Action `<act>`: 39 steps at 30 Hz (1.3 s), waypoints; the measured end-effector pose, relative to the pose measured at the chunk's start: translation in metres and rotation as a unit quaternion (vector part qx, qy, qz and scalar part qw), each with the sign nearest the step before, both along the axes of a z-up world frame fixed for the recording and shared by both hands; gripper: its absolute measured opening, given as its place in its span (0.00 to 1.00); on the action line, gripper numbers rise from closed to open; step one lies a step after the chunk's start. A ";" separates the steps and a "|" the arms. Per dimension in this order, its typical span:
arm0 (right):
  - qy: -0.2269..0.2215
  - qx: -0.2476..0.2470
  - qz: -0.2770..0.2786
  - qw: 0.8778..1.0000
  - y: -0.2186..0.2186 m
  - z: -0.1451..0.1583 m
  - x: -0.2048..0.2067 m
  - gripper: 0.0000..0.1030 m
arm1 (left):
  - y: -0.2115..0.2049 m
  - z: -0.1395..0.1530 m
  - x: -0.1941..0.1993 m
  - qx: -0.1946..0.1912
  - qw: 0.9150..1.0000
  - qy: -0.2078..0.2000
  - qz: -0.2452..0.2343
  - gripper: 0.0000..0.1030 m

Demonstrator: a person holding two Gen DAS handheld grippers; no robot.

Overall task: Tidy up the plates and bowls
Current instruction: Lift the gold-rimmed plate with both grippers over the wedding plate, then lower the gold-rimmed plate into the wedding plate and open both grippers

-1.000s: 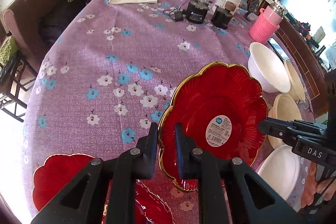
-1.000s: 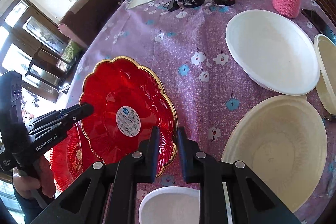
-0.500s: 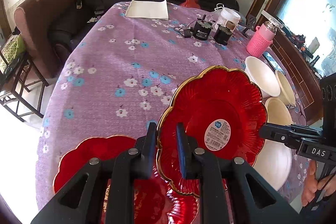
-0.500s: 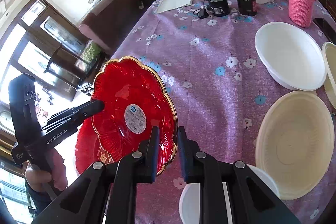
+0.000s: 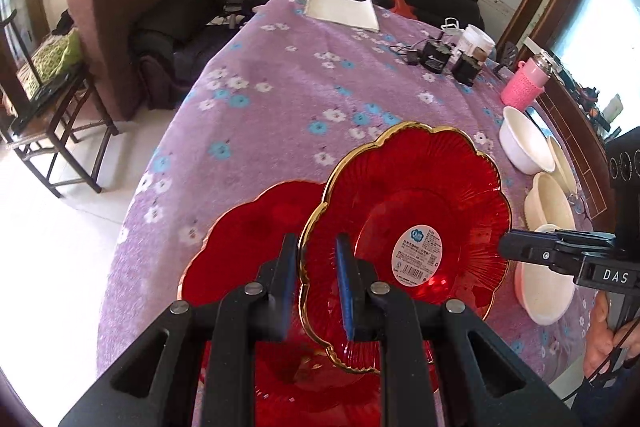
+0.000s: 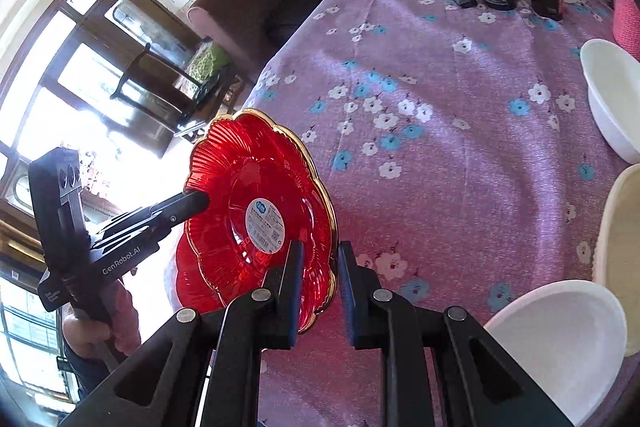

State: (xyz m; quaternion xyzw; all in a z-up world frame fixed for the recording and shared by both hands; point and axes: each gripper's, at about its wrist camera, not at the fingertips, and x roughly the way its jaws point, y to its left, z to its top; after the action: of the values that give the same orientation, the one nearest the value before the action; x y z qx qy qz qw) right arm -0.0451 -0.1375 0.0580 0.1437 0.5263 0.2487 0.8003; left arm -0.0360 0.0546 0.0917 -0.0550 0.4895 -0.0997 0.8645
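Two grippers of mine clamp one red plate [image 5: 404, 227] by opposite edges: my left gripper [image 5: 316, 287] pinches its gold-rimmed near-left edge, my right gripper [image 6: 318, 291] pinches the other side. The plate hangs tilted above the purple flowered tablecloth [image 5: 288, 99], its label facing up, partly over a second red plate [image 5: 248, 239] that lies near the table's near-left edge.

To the right sit the bowls, all empty: a white bowl [image 5: 524, 147] farther off with a cream bowl [image 5: 562, 163] just beside it, another cream bowl [image 5: 550, 203] nearer, and a white bowl [image 5: 544, 295] nearest, close to the table's near edge. At the far end stand two black devices [image 5: 434, 55], a white jar [image 5: 476, 43], a pink bottle [image 5: 524, 87] and a folded white cloth [image 5: 344, 11]. The middle of the cloth is bare, giving wide room between the red plates and those far things.
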 end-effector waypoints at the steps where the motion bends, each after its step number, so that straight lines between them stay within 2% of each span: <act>1: 0.003 -0.002 0.006 1.000 0.007 -0.003 0.001 0.19 | 0.005 -0.002 -0.002 -0.001 1.000 0.002 0.003 0.16; 7: 0.023 -0.011 0.033 0.999 0.039 -0.023 0.000 0.19 | 0.033 -0.026 -0.009 0.003 0.999 0.029 0.021 0.16; 15: 0.040 -0.042 0.046 0.997 0.067 -0.046 0.006 0.19 | 0.043 -0.041 -0.009 0.006 0.999 0.042 0.029 0.17; 21: 0.024 -0.075 0.046 0.996 0.077 -0.046 0.009 0.21 | 0.040 -0.049 -0.008 0.011 0.998 0.050 0.025 0.18; 23: 0.019 -0.088 0.047 0.995 0.080 -0.045 0.010 0.22 | 0.039 -0.049 -0.009 0.012 0.998 0.051 0.025 0.21; 25: 0.016 -0.091 0.053 0.994 0.082 -0.043 0.009 0.30 | 0.037 -0.048 -0.008 0.010 0.998 0.052 0.023 0.25; 27: 0.013 -0.096 0.060 0.993 0.087 -0.043 0.010 0.47 | 0.036 -0.049 -0.008 0.007 0.998 0.058 0.018 0.32; 29: 0.009 -0.100 0.068 0.993 0.094 -0.041 0.009 0.59 | 0.033 -0.049 -0.009 0.007 0.998 0.059 0.012 0.37; 35: 0.002 -0.115 0.072 0.991 0.105 -0.042 0.008 0.70 | 0.026 -0.048 -0.011 0.009 0.998 0.058 0.003 0.49; 37: 0.002 -0.112 0.075 0.991 0.106 -0.042 0.007 0.73 | 0.025 -0.048 -0.012 -0.001 0.998 0.059 -0.004 0.58; 39: 0.000 -0.112 0.084 0.990 0.108 -0.042 0.005 0.77 | 0.023 -0.048 -0.013 -0.001 0.998 0.059 -0.007 0.61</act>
State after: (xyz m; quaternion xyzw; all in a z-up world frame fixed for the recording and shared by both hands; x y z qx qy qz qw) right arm -0.0400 -0.0298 0.0156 0.0088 0.5607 0.2544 0.7879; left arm -0.0486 0.0775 0.0439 -0.0584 0.5401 -0.1029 0.8332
